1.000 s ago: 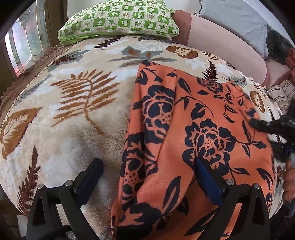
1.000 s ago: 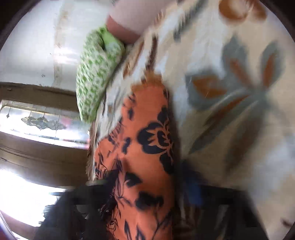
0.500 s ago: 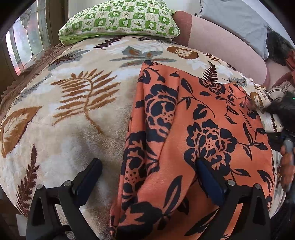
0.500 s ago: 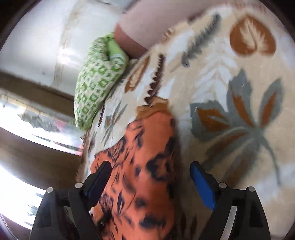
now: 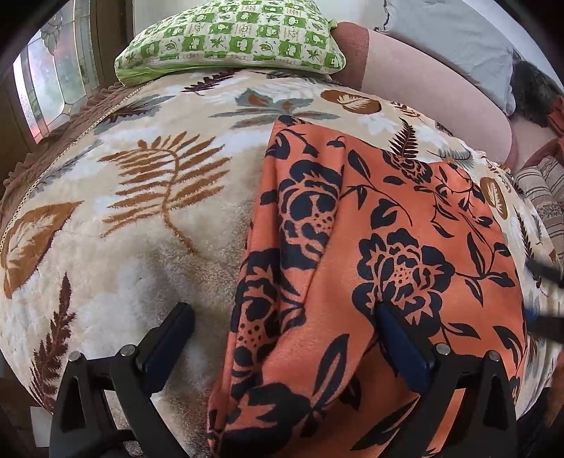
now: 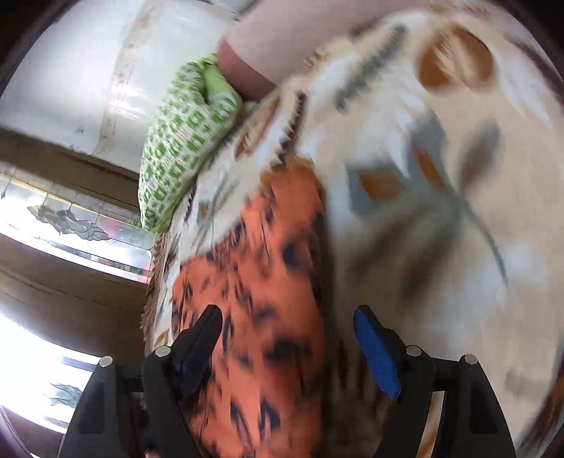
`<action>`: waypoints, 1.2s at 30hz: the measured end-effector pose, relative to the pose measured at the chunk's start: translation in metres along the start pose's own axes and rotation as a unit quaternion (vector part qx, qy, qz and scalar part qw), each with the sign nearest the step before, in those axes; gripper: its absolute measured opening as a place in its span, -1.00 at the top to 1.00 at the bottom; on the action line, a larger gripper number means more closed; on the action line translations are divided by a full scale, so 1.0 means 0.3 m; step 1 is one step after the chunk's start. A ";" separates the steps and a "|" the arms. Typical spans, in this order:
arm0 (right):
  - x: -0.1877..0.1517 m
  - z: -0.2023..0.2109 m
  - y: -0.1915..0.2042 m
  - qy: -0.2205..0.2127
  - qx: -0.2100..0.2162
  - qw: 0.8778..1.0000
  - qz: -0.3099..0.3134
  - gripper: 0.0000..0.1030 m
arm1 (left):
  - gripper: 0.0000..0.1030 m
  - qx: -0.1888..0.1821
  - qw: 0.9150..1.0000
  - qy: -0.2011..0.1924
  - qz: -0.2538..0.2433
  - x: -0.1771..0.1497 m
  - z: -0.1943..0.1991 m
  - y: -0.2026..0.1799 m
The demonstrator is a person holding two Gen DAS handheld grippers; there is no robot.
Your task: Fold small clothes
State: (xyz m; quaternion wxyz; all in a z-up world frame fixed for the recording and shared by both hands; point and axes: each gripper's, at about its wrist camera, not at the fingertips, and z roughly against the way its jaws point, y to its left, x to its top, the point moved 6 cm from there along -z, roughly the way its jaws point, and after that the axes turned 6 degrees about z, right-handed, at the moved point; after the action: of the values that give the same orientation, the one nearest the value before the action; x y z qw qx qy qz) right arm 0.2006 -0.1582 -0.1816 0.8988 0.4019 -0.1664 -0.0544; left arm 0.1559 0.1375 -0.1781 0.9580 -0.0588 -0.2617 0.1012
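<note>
An orange garment with black flowers [image 5: 380, 246] lies flat on a bed covered by a cream leaf-print blanket [image 5: 141, 218]. Its left edge is folded over lengthwise. My left gripper [image 5: 282, 317] is open at the garment's near end, one finger on the blanket and one on the cloth. My right gripper [image 6: 287, 317] is open and empty over the garment's right edge [image 6: 268, 267]; that view is blurred. The right gripper shows as a dark blur at the right edge of the left wrist view [image 5: 544, 303].
A green checked pillow [image 5: 232, 35] lies at the bed's head, with a pink cushion [image 5: 423, 77] and grey pillow [image 5: 451, 31] beside it. A stained-glass window [image 5: 53, 70] is at left. Striped cloth [image 5: 543, 190] lies at far right.
The right gripper has swung along the garment's right edge and its jaws now straddle that edge. The left gripper has barely moved. The garment lies as before.
</note>
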 end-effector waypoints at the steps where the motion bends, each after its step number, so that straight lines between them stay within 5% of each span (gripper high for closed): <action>1: -0.025 -0.024 0.004 0.019 0.004 1.000 0.004 -0.52 | -1.00 -0.001 1.000 0.000 0.000 0.000 0.000 0.000; 2: -0.060 -0.061 0.007 0.042 0.002 0.999 0.018 0.16 | -1.00 0.001 1.000 0.001 -0.001 -0.002 0.001 -0.001; 3: -0.076 -0.068 0.023 0.037 -0.010 0.999 0.036 0.39 | -1.00 0.001 1.000 0.000 -0.002 -0.002 0.004 0.000; 5: -0.071 -0.040 0.115 0.010 -0.048 0.993 0.104 0.41 | -1.00 -0.001 1.000 -0.001 0.000 -0.003 0.006 0.005; 7: -0.083 -0.034 0.125 0.004 -0.081 0.988 0.133 0.41 | -1.00 0.000 1.000 -0.001 0.002 -0.001 0.003 0.002; 9: -0.098 -0.081 0.046 0.029 -0.111 0.988 0.105 0.00 | -1.00 -0.002 1.000 0.002 0.003 0.005 0.015 -0.003; 12: -0.089 -0.023 0.048 0.006 -0.110 0.991 0.076 -0.35 | -0.99 -0.032 0.999 0.002 0.038 0.025 0.096 0.036; 16: -0.084 0.113 0.154 -0.055 -0.127 0.982 0.131 -0.36 | -0.99 -0.103 0.988 -0.024 0.114 0.019 0.241 0.164; 19: -0.084 0.116 0.274 -0.069 -0.089 0.979 0.172 -0.43 | -0.98 -0.174 0.972 0.025 0.156 -0.045 0.249 0.222; 21: -0.094 0.069 0.329 -0.058 -0.075 0.976 0.199 -0.45 | -0.93 -0.187 0.968 0.045 0.160 -0.097 0.232 0.226; 22: -0.102 0.026 0.329 -0.044 -0.072 0.975 0.204 -0.45 | -0.80 -0.185 0.969 0.055 0.156 -0.119 0.211 0.223; 23: -0.119 0.009 0.315 -0.030 -0.075 0.976 0.203 -0.45 | -0.06 -0.175 0.969 0.089 0.153 -0.162 0.156 0.216; 24: -0.135 -0.018 0.281 -0.011 -0.079 0.977 0.196 -0.46 | 0.33 -0.178 0.963 0.117 0.164 -0.189 0.113 0.217; 26: -0.146 -0.083 0.237 0.004 -0.082 0.980 0.182 -0.47 | 0.39 -0.190 0.957 0.114 0.186 -0.187 0.114 0.230; 32: -0.134 -0.074 0.226 0.005 -0.064 0.981 0.185 -0.49 | 0.20 -0.162 0.976 0.096 0.110 -0.102 0.204 0.160; 35: -0.134 -0.091 0.219 0.001 -0.048 0.983 0.177 -0.50 | -0.48 -0.163 0.982 0.029 0.092 0.048 0.258 0.145; 36: -0.135 -0.077 0.216 -0.002 -0.044 0.984 0.175 -0.51 | -0.57 -0.172 0.981 0.012 0.085 0.101 0.249 0.134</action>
State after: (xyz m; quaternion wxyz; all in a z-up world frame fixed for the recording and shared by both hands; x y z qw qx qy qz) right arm 0.1682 -0.0889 -0.1583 0.9109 0.3269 -0.2330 0.0954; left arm 0.1365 0.1878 -0.1060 0.9245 -0.2457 -0.2581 0.1352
